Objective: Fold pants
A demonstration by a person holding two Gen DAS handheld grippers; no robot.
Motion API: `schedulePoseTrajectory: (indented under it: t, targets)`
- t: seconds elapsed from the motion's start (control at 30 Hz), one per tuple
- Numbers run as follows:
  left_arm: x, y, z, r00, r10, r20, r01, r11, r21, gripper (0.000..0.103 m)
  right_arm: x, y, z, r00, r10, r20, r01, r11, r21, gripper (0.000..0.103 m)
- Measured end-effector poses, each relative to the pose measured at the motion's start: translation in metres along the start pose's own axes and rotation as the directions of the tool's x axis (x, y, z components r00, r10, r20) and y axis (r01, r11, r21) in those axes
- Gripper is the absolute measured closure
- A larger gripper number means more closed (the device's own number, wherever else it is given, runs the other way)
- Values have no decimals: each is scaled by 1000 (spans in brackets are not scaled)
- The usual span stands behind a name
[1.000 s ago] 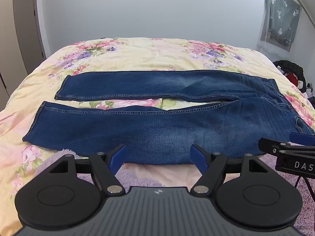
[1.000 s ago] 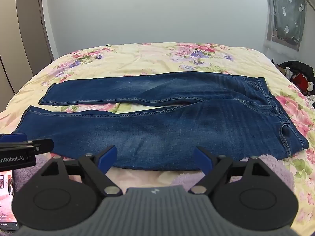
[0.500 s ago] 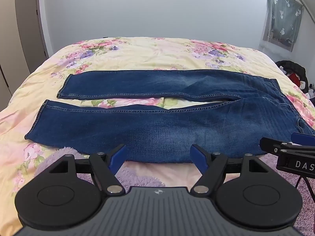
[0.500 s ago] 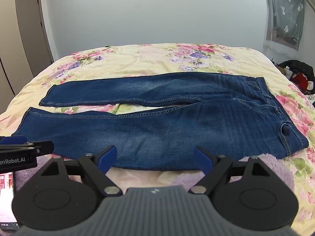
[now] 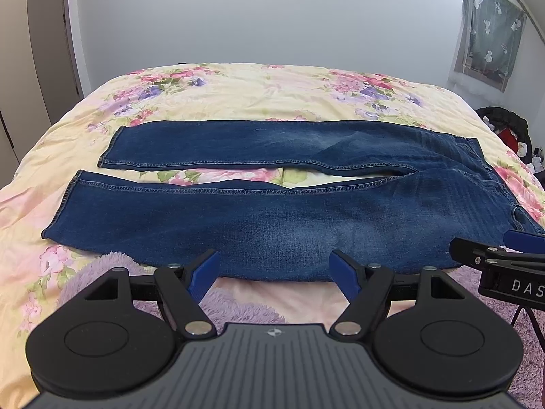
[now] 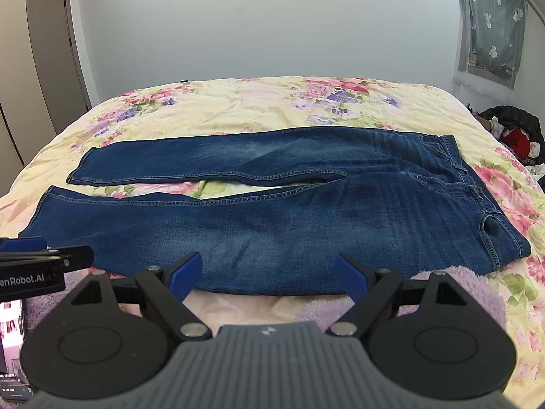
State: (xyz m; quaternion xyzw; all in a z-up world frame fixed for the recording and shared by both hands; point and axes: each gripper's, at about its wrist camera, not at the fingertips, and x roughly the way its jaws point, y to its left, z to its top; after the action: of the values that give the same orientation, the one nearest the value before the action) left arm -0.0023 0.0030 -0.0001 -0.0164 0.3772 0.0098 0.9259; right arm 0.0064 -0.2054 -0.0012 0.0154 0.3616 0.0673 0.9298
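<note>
Jeans flat on bed, unfolded.
Dark denim w/ stitched seams, legs spread in narrow V, waist at right; floral quilt under. Left gripper & right gripper: blue-tipped fingers apart, holding nothing, at near hem.

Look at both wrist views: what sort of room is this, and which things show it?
Most likely a home bedroom: the jeans lie flat on a bed with a floral quilt, a curtain hangs on the wall, and a door stands at the left.
</note>
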Motion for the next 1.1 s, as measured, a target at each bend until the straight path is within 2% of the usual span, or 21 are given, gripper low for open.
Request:
schedulePoseTrajectory:
  t: [1.1]
  targets:
    - [-2,-1,0,1000,0,2,0,1000,1,17,-5,6,0,1000,3,14,-3,1000,-13,21]
